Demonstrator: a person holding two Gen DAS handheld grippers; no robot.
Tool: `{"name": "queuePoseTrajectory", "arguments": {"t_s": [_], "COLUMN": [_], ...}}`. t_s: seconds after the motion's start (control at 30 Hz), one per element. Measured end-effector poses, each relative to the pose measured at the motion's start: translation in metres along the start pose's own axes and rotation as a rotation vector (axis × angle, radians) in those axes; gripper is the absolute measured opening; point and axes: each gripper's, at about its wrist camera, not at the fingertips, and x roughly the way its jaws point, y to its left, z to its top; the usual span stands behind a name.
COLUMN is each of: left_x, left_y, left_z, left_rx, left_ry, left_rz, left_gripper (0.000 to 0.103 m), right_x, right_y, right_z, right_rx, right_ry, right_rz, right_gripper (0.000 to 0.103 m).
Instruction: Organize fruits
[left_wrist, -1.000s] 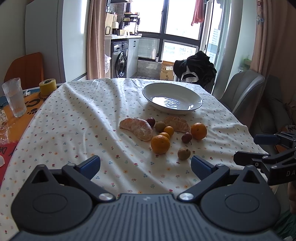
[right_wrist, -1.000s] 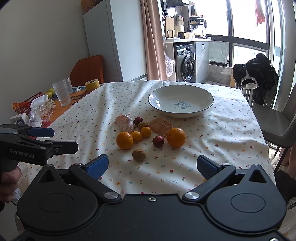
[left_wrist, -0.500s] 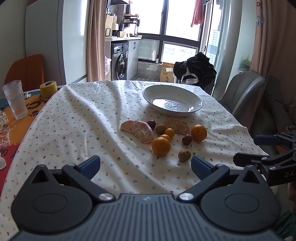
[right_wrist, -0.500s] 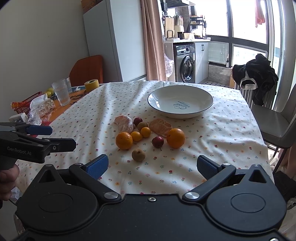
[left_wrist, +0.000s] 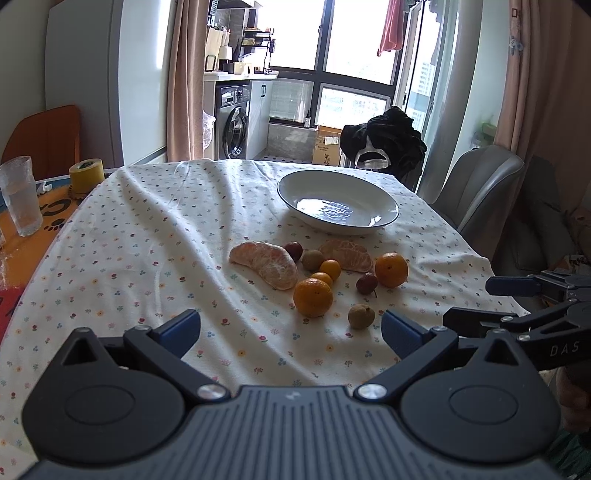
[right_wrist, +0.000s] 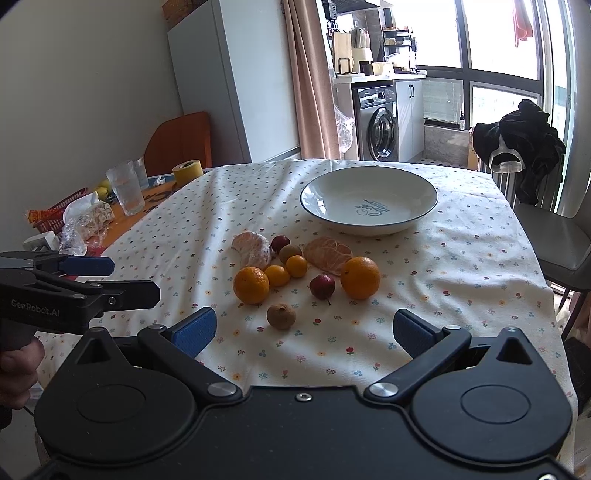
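Your left gripper (left_wrist: 290, 328) and right gripper (right_wrist: 304, 328) both hang released over the near edge of the flowered tablecloth (right_wrist: 461, 266), fingers spread wide and empty. Just beyond them lies a small brown fruit (right_wrist: 281, 316), then two oranges (right_wrist: 251, 285) (right_wrist: 360, 277) with a red fruit (right_wrist: 322, 286) between them. Past those sit two small orange fruits (right_wrist: 296, 266) and two peeled segment clusters (right_wrist: 253, 249) (right_wrist: 328, 254), close together. Farther still, to the right, the white bowl (right_wrist: 424, 192) stands with no fruit in it.
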Motion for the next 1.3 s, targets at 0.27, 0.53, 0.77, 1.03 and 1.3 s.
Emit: {"name": "queuePoseTrajectory", "arguments": {"t_s": [0.27,0.53,0.77,1.03,1.3], "left_x": [0.022,0.043,0.062,0.083,0.1], "left_y": [0.004,0.009,0.012,0.013,0.012], "left_z": [-0.001,0.002,0.003,0.003,0.006], "left_rx": [-0.039,-0.051,-0.045,-0.036,-0.025], "left_ry": [0.01,0.019,0.047,0.079,0.103], "left_rz": [-0.037,-0.044,-0.058,-0.068,-0.082], "left_gripper": [0.101,0.091,0.075,0.061,0.055], "right_x": [0.018,0.041,0.057,0.08,0.096], "right_y": [-0.005,-0.013,-0.012,-0.012,-0.011], "right_z": [-0.002,-0.004,-0.004,-0.005,-0.003], "right_rx": [0.004,0.033,0.025,0.029,0.022], "right_ry": [-0.002,0.036,0.066,0.117,0.142], "right_rz": [0.024,0.07,0.122,0.138,0.164], "right_gripper": [0.098,0.084,0.069,0.056,0.041]}}
